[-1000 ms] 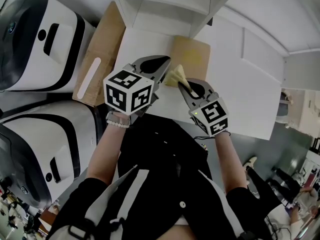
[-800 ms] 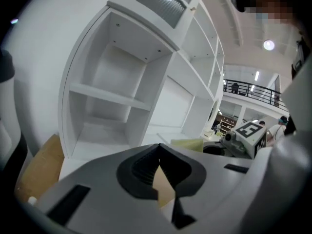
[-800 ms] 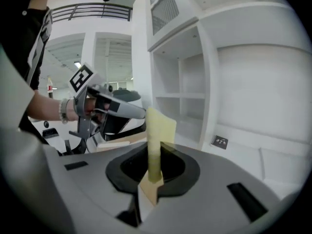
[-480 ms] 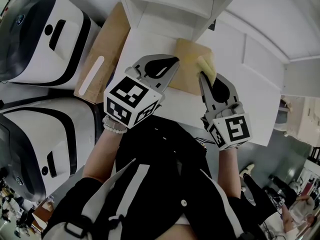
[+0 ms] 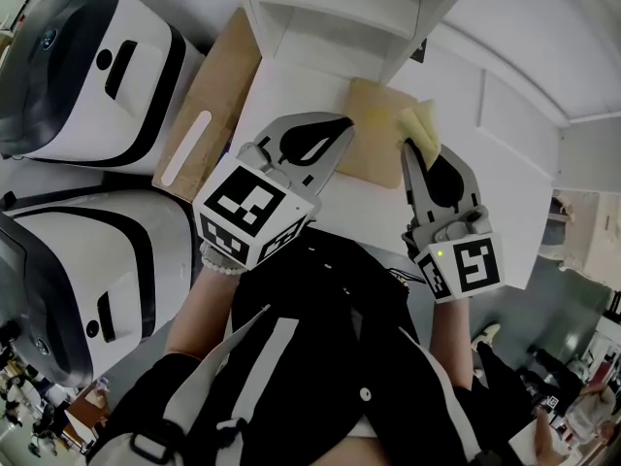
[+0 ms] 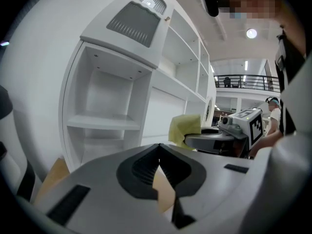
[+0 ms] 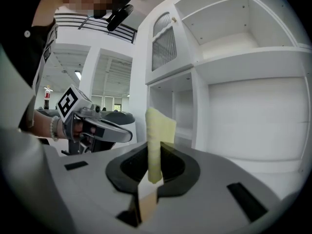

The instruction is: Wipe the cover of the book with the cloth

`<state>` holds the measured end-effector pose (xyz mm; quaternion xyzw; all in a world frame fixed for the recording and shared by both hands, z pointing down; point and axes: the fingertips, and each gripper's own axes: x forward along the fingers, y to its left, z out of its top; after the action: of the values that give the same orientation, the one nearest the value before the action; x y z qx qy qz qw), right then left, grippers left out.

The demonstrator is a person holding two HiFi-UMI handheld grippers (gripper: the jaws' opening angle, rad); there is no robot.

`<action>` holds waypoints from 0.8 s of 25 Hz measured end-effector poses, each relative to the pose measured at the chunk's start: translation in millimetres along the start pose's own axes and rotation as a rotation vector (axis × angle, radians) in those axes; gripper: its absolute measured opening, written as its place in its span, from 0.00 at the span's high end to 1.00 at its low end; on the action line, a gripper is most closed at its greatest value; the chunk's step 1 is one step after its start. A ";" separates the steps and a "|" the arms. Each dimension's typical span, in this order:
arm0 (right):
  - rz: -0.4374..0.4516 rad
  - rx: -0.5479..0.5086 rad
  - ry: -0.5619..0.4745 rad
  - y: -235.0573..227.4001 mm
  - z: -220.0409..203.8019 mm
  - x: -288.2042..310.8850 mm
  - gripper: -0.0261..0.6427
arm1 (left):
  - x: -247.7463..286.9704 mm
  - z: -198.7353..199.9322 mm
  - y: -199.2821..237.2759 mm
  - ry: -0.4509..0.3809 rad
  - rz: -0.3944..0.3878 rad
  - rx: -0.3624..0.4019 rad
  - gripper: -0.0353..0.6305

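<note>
The right gripper [image 5: 417, 149] is clenched on the folded yellow cloth [image 5: 423, 122], held up off the tan book [image 5: 374, 146], which lies flat on the white tabletop [image 5: 490, 134]. The left gripper [image 5: 342, 124] is pressed closed on nothing. No wiping is under way (whether the cover has been wiped I cannot tell), and any remaining stroke needs the cloth lowered onto it.

Book [image 5: 374, 139] edges partly hidden behind left gripper [image 5: 346, 122] and right gripper [image 5: 415, 149]; cloth [image 5: 422, 122] pinched part hidden between right jaws

White table [image 5: 283, 89] — tan book [image 5: 378, 146] lies flat
</note>
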<state>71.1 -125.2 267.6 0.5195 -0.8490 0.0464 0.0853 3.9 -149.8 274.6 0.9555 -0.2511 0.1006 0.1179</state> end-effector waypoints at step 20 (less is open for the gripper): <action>0.011 -0.011 -0.001 8.1 0.5 4.8 0.91 | -3.8 8.7 0.4 -0.024 -0.001 0.002 0.94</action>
<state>61.7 -125.8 268.1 0.5144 -0.8520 0.0422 0.0875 1.6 -150.8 265.4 0.9568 -0.2519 0.0895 0.1139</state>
